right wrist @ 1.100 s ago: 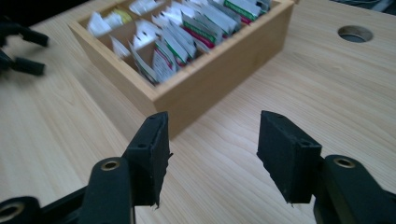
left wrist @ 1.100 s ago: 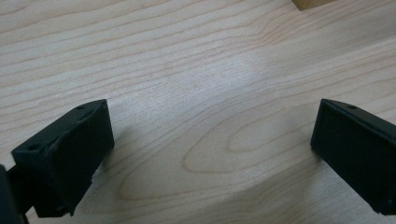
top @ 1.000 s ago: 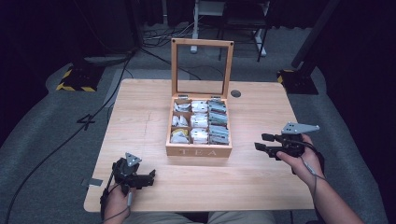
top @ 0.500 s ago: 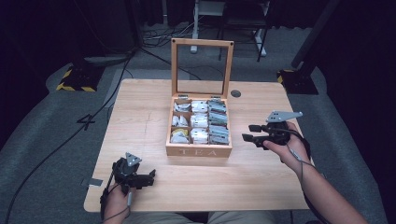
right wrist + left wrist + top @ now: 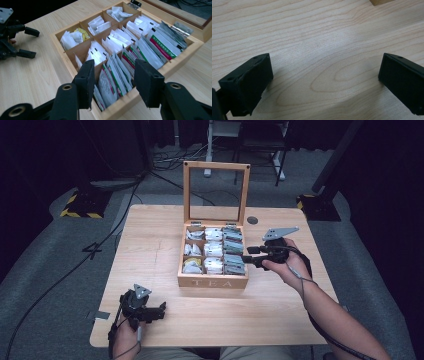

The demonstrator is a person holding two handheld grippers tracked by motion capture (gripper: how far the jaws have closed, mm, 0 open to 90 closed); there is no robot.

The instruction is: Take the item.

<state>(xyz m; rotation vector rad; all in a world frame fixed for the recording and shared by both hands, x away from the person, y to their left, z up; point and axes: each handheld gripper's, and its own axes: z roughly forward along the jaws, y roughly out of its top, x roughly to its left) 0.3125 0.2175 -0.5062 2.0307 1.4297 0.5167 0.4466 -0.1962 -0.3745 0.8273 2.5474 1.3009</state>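
Wooden tea box (image 5: 120, 110) beneath right claw (image 5: 113, 81)

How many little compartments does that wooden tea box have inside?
9, in a three-by-three grid inside the tea box: three along the hinged lid, three across the middle, three behind the front wall. All hold tea packets.

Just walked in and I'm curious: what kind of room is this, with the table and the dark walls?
Probably a recording studio or lab: dark drapes behind, cables on the floor, a wooden table with a tea box, and a person working a hand-held right gripper.
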